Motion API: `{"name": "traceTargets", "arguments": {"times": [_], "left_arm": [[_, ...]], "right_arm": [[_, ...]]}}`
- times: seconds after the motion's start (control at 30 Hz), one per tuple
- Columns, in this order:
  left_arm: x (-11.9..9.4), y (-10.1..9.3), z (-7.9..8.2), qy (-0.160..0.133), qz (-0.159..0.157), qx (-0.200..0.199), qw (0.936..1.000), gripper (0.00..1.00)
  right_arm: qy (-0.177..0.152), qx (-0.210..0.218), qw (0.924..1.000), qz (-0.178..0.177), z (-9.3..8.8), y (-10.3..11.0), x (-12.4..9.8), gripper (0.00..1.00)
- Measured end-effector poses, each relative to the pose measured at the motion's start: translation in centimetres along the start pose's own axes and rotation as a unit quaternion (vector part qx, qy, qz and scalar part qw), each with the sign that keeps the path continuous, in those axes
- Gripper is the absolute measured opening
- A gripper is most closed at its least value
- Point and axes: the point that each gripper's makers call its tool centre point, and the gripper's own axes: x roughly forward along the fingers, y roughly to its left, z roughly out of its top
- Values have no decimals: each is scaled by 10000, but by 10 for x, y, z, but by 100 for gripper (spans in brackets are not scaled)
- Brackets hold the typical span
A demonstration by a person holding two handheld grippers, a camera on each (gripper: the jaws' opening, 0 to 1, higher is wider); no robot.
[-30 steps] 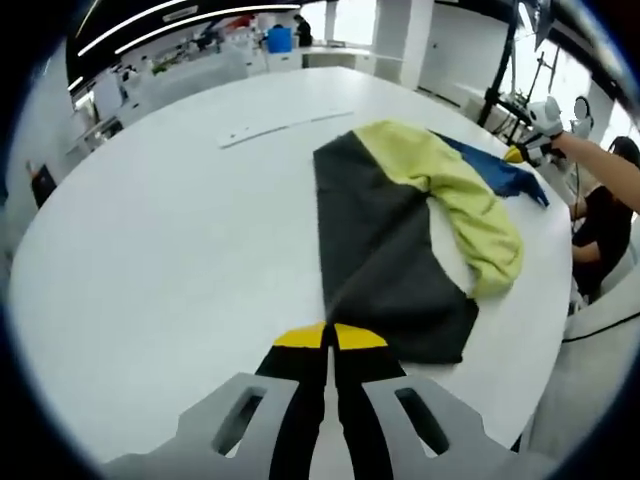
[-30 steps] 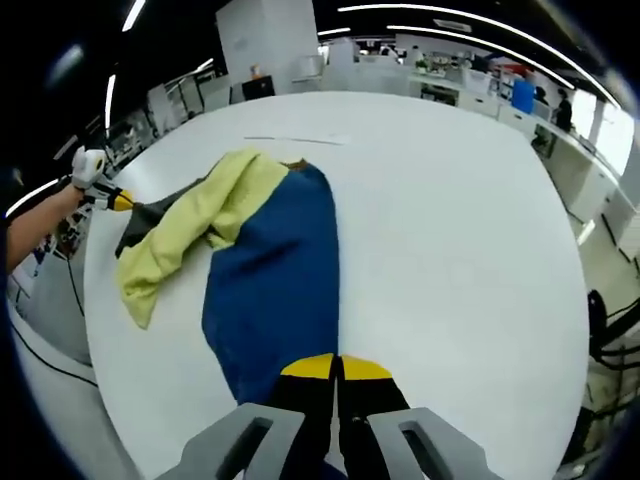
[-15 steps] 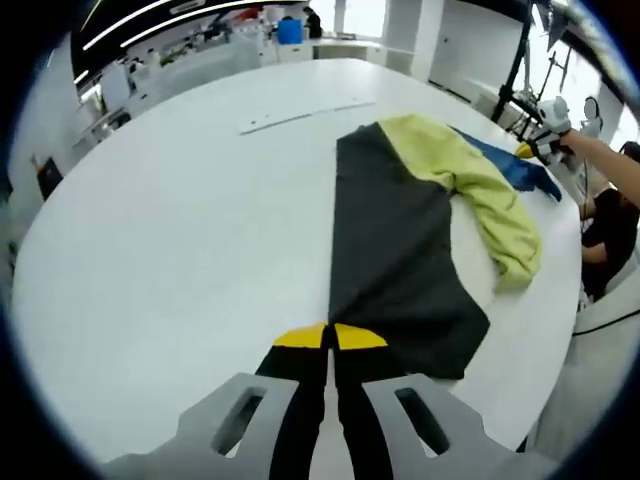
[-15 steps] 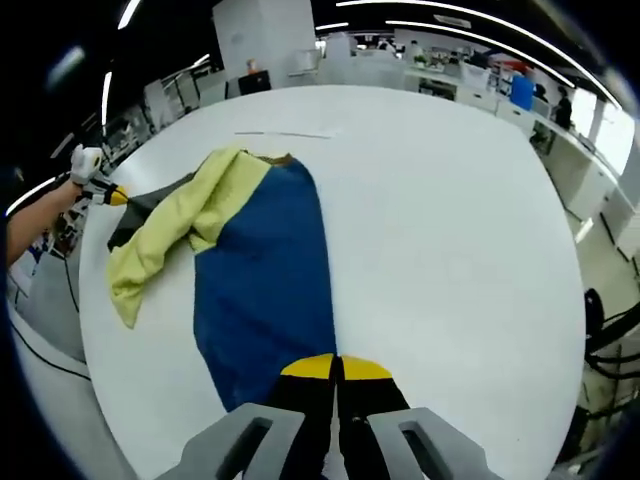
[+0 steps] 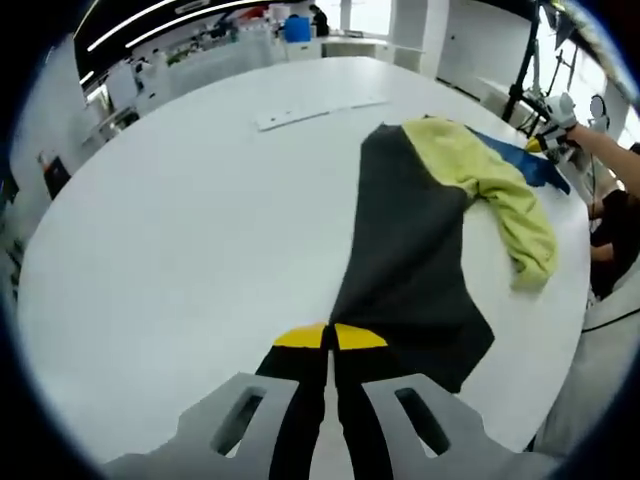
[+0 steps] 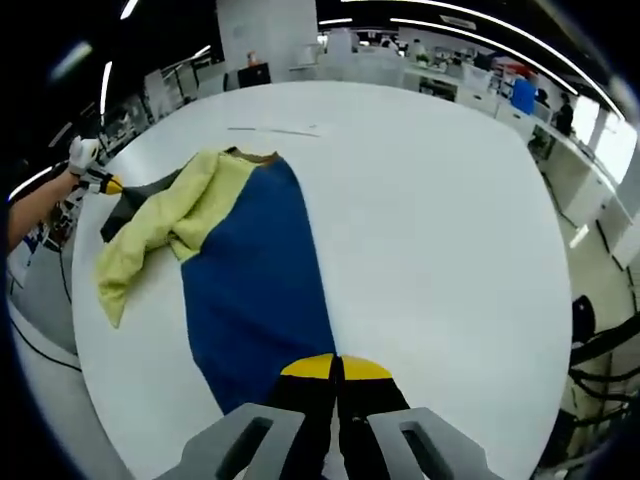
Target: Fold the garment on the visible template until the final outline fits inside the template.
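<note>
A garment with a dark grey panel (image 5: 410,250), a yellow sleeve (image 5: 490,190) and a blue panel (image 6: 255,280) lies spread on the white round table (image 5: 180,230). My left gripper (image 5: 330,335) is shut on the dark grey hem, which runs straight up from its jaws. My right gripper (image 6: 337,367) is shut on the blue hem. Each gripper also appears far off in the other's view, at the garment's far corner: the right gripper (image 5: 545,142) in a gloved hand, the left gripper (image 6: 105,185) likewise. The yellow sleeve (image 6: 150,240) drapes loosely over the middle.
A thin pale strip (image 5: 320,110) lies on the table beyond the garment's collar end, also seen as a faint strip (image 6: 270,130) in the right gripper view. The table edge (image 5: 560,340) runs close beside the garment. Desks and equipment stand in the room behind.
The garment has been drawn out longer and flatter between the two grippers. Both panels now run straighter from the jaws, and the yellow sleeve has shifted with them.
</note>
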Motion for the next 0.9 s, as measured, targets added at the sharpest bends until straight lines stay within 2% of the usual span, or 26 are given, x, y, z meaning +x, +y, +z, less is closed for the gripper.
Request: {"name": "traceTargets", "arguments": {"times": [0.37,0.9], "left_arm": [[-2,18,-6,115,189,-42,9997,0],[2,40,-8,292,331,104,9990,0]], "right_arm": [[103,-151,9997,-150,5,-11,1,0],[287,-408,9983,-299,12,-24,4,0]]}}
